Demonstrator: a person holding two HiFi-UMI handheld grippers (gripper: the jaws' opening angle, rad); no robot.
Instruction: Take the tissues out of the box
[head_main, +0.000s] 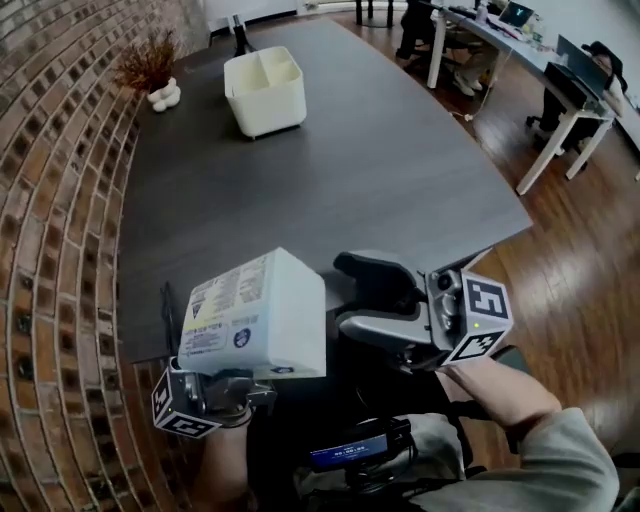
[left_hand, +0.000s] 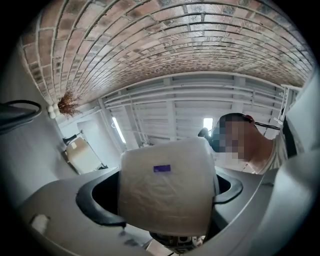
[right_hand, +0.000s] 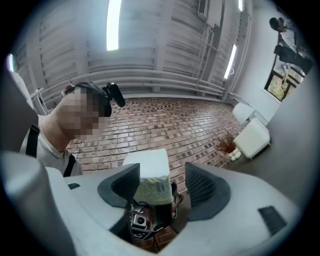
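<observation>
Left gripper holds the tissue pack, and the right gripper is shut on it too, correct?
No: the right gripper is open, jaws apart and not closed on the tissue pack, as the right gripper view shows. The left gripper does hold it.

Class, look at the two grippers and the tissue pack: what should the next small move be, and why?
Probably ease the right gripper toward the tissue pack. Its jaws stand apart and empty, aimed at the pack's side. The left gripper is shut on the pack and holds it up, so a second grip looks due.
</observation>
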